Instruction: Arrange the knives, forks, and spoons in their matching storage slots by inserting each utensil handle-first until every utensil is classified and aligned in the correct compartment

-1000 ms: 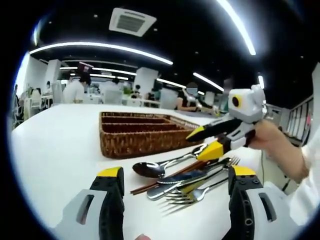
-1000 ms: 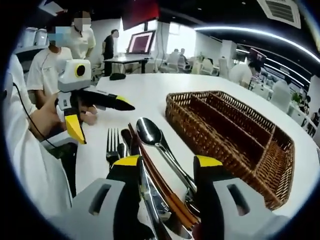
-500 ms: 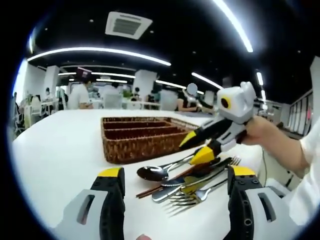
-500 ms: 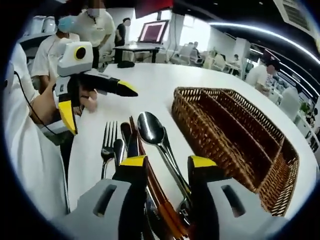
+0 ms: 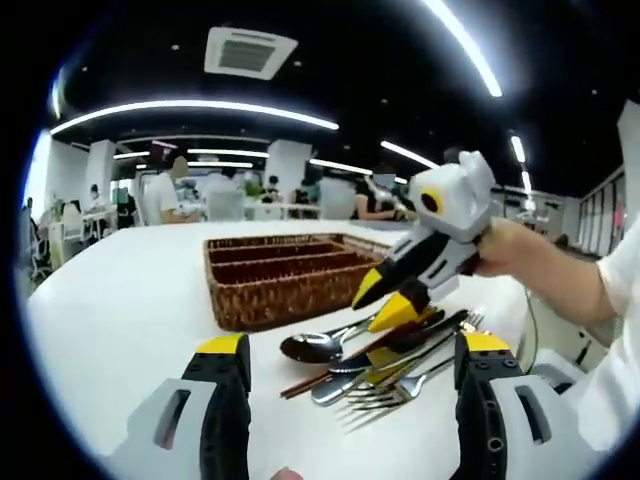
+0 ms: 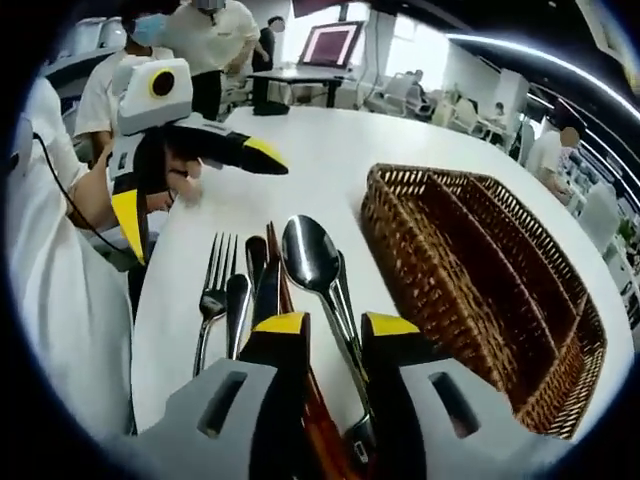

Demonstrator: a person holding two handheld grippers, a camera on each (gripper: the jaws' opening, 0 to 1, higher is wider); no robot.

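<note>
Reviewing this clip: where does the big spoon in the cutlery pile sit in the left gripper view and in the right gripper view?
Left gripper view: the big spoon lies low and centre, bowl toward the left, beside the right claw.
Right gripper view: the spoon lies at centre, bowl up, just above that view's own claw.
Shared landmark: the wicker tray, lying beside the pile in both.

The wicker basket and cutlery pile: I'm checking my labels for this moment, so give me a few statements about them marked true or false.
1. The wicker basket holds no cutlery. True.
2. The big spoon lies inside the basket. False: it lies on the white table, beside the basket.
3. The fork lies in the pile beside the spoon. True.
4. The right tongs are wide open. False: their jaws are nearly closed around cutlery handles.
5. The left tongs grip a knife. False: open, holding nothing.
</note>
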